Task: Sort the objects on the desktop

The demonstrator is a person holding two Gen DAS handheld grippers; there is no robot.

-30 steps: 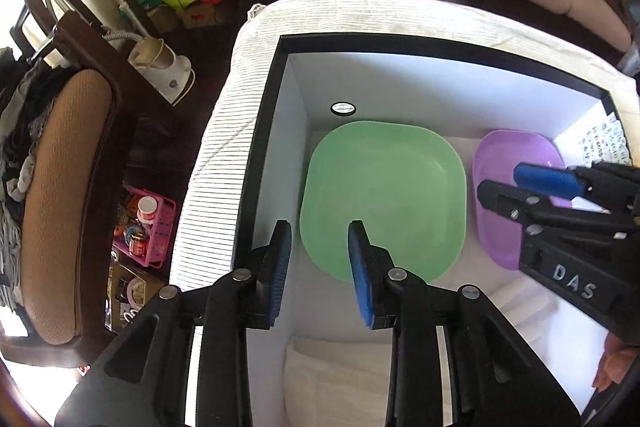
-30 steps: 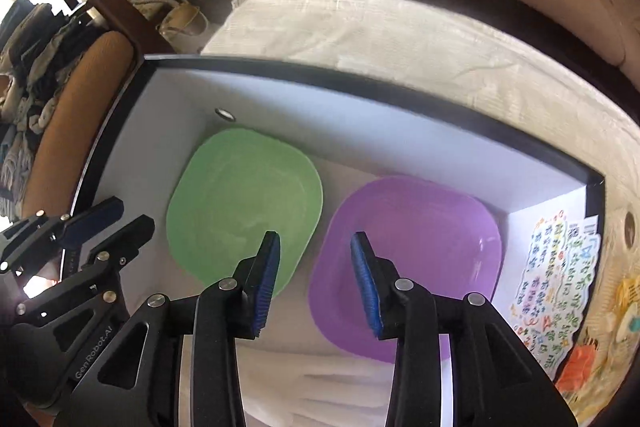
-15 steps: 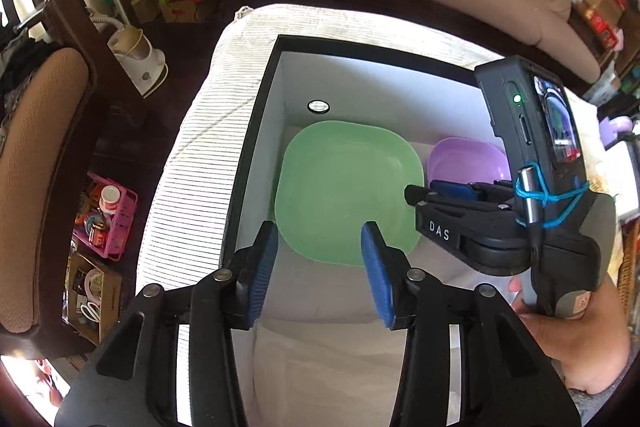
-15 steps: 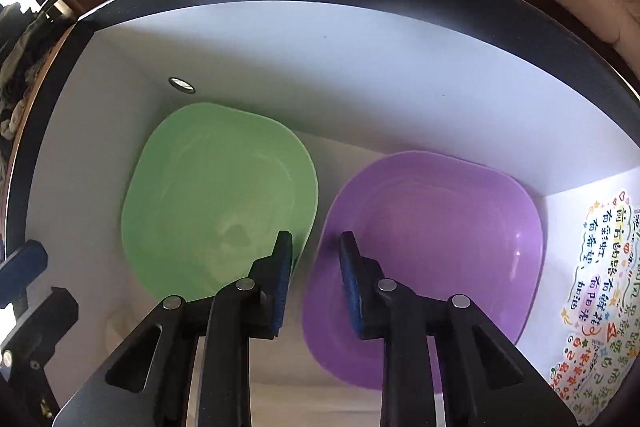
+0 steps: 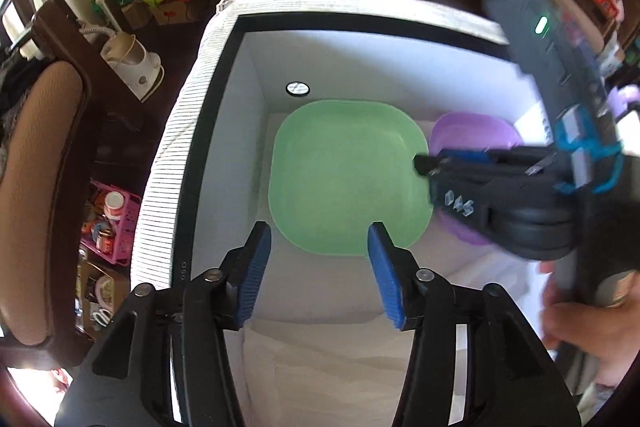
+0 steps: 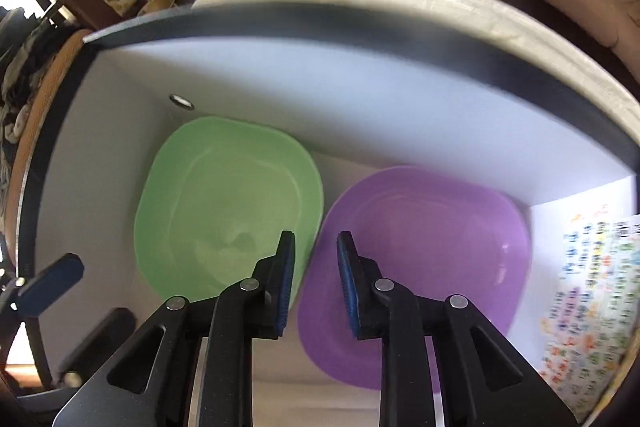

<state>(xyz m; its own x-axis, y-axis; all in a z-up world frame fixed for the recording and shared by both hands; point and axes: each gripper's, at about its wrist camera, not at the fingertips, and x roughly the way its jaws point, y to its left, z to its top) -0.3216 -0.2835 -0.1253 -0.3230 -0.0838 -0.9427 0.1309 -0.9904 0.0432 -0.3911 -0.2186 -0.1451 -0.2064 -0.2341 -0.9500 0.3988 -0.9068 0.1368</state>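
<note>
Green plate (image 5: 348, 179) and purple plate (image 6: 424, 267) lie side by side in the white box (image 5: 240, 147) — left tool (image 5: 318, 271) has just been opening, empty; right tool (image 6: 314, 283) narrowly parted, seemingly gripping nothing — its view is blurred

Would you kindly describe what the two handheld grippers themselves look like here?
Both are black plastic scissor-style frames with silver rivets and ribbed blue pads. The left gripper matches the right gripper. Seen from the left wrist view, the right one carries white "DAS" lettering, a dark device with a green light, and blue cord wrapped around it.
</note>
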